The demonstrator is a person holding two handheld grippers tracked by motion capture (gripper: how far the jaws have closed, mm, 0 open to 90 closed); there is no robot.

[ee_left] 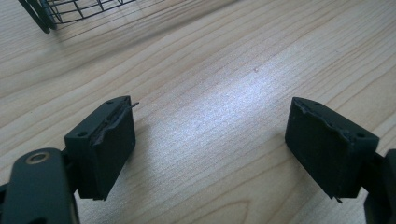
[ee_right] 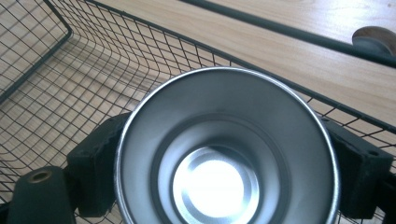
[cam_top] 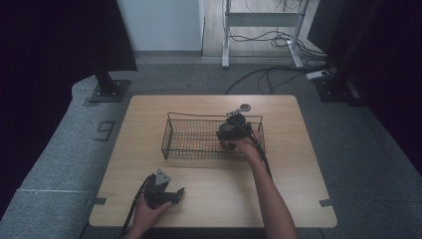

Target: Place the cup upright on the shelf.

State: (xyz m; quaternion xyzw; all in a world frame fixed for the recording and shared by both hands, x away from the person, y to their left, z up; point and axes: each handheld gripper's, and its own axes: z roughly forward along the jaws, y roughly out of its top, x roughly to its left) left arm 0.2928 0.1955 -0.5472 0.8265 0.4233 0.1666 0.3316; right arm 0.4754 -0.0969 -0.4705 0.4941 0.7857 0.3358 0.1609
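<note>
Right gripper (ee_right: 219, 154) pinching a shiny round steel cup (ee_right: 224, 149) inside the black wire mesh basket (cam_top: 171, 132).

The cup sits between the jaws near the basket's 3 o'clock end, mouth toward the camera. It is best lowered level until its base meets the mesh, then released, keeping off the rim. The left gripper (cam_top: 164, 191), jaws spread and empty, rests at 7 o'clock on the pale wooden table (cam_top: 298, 164). A small round metal piece (cam_top: 244, 107) lies behind the basket. Grey carpet, cables and stand feet lie beyond.

Bare table (cam_top: 209, 189) lies open all round the left gripper (cam_top: 169, 195), while the basket (cam_top: 171, 144) walls hem the right gripper (cam_top: 230, 135) and its cup (ee_right: 224, 154), leaving the basket's left half free.
</note>
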